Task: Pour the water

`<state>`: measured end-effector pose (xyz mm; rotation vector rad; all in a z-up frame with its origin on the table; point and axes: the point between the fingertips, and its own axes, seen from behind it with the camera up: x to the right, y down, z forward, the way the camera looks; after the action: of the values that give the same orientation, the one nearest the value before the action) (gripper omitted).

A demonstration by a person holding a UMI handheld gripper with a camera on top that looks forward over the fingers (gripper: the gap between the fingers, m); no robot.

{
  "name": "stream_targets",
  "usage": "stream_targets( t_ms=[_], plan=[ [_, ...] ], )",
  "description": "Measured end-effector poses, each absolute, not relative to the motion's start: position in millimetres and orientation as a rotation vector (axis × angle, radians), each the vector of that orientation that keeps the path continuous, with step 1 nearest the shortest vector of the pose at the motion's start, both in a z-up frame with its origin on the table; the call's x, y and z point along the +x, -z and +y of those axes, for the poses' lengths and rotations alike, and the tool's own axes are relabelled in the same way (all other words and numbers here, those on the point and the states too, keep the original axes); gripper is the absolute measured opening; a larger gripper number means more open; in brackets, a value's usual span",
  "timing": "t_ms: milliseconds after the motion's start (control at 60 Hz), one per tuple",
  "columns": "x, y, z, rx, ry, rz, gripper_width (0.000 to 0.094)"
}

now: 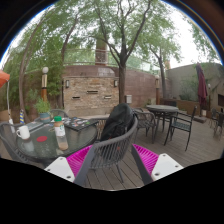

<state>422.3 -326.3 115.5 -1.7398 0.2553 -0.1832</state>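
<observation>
The claw (112,162) stands apart, pink pads (78,158) flanking a black mesh chair (112,140) back. Ahead to its left, a round glass worktop (40,145) bears an upright plastic bottle (60,133) and a white cup (22,131).

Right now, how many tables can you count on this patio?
2: a glass table left of the open gripper, holding a bottle; a round dark table beyond it, right. Others may be hidden.
</observation>
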Motion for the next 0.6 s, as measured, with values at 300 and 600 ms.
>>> stream_targets(
  t_ms=[300,600],
  plan=[
    [417.0,-103.1,-303.1,-1.779,0.142,0.211,0.0831],
    [341.8,-75.0,-201.2,-1.715,0.026,0.012,0.083]
  ],
)
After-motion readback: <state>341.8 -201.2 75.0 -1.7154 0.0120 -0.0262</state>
